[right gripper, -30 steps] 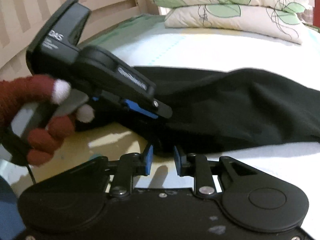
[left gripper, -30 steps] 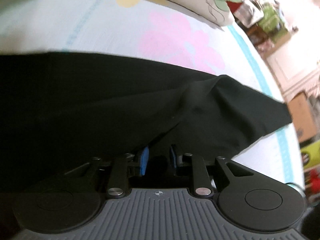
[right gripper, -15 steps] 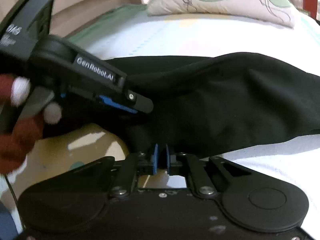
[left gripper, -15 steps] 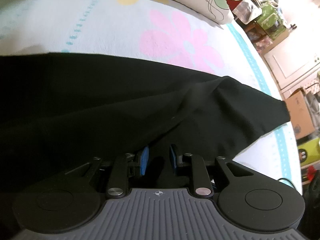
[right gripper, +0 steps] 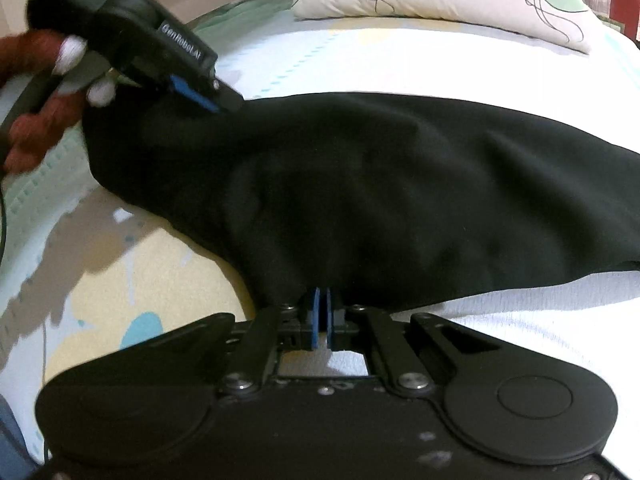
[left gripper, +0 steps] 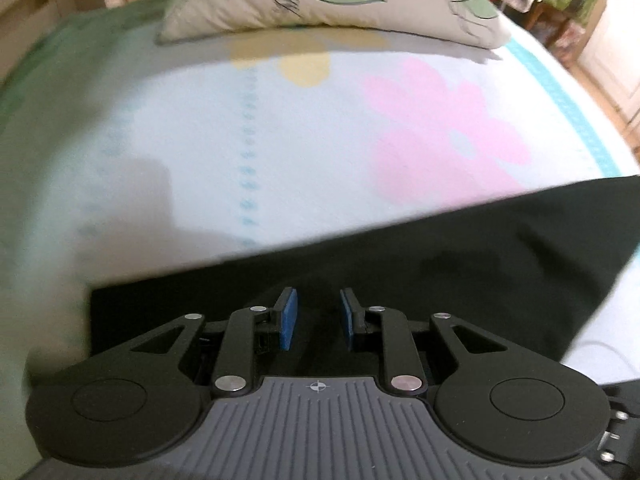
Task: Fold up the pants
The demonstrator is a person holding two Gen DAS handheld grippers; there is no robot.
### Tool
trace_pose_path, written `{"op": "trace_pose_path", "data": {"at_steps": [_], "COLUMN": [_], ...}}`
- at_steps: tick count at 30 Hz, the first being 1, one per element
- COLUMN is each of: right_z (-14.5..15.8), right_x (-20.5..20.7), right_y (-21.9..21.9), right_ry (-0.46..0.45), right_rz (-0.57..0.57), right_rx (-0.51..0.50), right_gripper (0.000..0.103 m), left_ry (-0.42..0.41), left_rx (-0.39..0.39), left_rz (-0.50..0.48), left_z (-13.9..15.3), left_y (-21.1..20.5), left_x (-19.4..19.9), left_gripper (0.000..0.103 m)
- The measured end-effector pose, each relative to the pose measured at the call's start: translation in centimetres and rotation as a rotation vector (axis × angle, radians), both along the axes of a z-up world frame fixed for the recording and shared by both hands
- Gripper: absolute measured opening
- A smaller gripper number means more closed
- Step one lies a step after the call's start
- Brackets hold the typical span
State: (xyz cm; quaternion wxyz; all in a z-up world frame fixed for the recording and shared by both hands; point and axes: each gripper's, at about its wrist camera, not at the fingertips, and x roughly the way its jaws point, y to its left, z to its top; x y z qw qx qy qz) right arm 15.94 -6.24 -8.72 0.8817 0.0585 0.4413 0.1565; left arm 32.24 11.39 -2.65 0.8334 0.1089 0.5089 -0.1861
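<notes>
Two grippers grasp matte black pants [right gripper: 400, 184] – right gripper [right gripper: 321, 312] fingers clenched on the hem, left gripper [left gripper: 314, 316] fingers gripping bunched cloth.

My left gripper [left gripper: 316, 316] is black with a ribbed grey top plate bearing a small crosshair mark, silver pivot screws and blue pads. The right gripper [right gripper: 321, 312] matches, its plate black. White "GenRobot.AI" lettering runs along the left one's side; a dark red glove [right gripper: 36, 128] with white fingertips grips it.

White lettering "GenRobot.AI" runs along the black side of the left claw [right gripper: 218, 100], seen from the right wrist. Further letters on its rear housing are too blurred to read.
</notes>
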Motion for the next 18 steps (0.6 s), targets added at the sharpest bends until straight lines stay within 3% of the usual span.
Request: {"op": "trace_pose_path", "data": {"at_steps": [4,10,12,15,17,18], "right_z": [-0.1,-0.3,-0.4,-0.2,0.1,0.2], "right_x": [0.6,0.9,0.9,0.8,0.7,0.7], "right_y": [-0.3,-1.2,-1.3,-1.4,-1.4,-1.4], "right_ry": [0.005,0.004,0.005,0.002,0.001,0.003], "right_rz": [0.001,-0.004,-0.010,-0.011,-0.004,-0.001], "right_rx": [0.005,0.026,0.034,0.036,0.031,0.029], "right_gripper": [0.002,0.002,0.002,0.002,0.002,0.002], "left_ry": [-0.054,-0.060,-0.044,-0.018,0.047,0.018], "left_rx": [0.047,-0.118,-0.131,-0.071,-0.035,-0.086], "left_rz": [0.024,0.146,0.124,0.105,0.131,0.134], "left_z": [0.9,2.2,1.4,-1.4,-4.2,-4.7], "left_y": [0.9,5.0,5.2,5.1,5.8,6.6], "left_x": [0.7,-1.0,-2.5,-4.0,-4.1,-4.5], "left_gripper": [0.024,0.025,0.025,0.025,0.027,0.027]}}
